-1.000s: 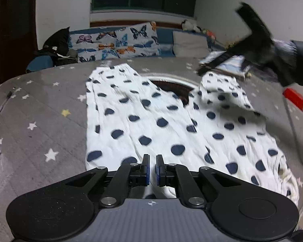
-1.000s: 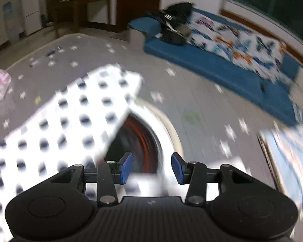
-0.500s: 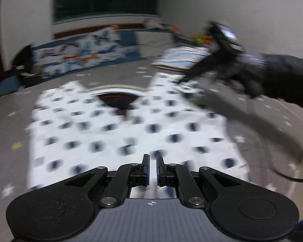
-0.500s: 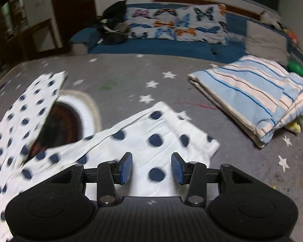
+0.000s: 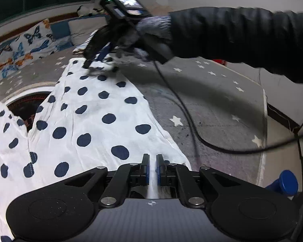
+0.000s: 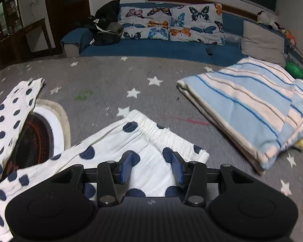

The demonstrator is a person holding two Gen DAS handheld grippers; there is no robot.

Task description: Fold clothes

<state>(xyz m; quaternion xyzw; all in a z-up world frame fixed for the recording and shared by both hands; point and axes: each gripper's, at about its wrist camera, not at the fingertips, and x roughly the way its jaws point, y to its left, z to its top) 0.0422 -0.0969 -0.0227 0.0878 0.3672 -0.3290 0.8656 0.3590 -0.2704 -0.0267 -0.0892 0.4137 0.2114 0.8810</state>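
Grey star-printed bed [image 6: 115, 76] underneath everything, blue-striped folded blanket [image 6: 252, 109] off to the right. Polka-dot trousers [image 5: 95, 121] spread flat across the bed, elastic waistband [image 6: 171, 139] at the far end. Left tongs [image 5: 152, 167] clenched, a fold of white cloth showing between the pads. Right tongs [image 6: 151, 166] released, hovering just over the waistband, black-sleeved arm [image 5: 242, 38] behind.

I counted one polka-dot garment [image 6: 115, 147], one striped folded blanket [image 6: 248, 109], two butterfly pillows [image 6: 171, 24], one grey cushion [image 6: 262, 42].
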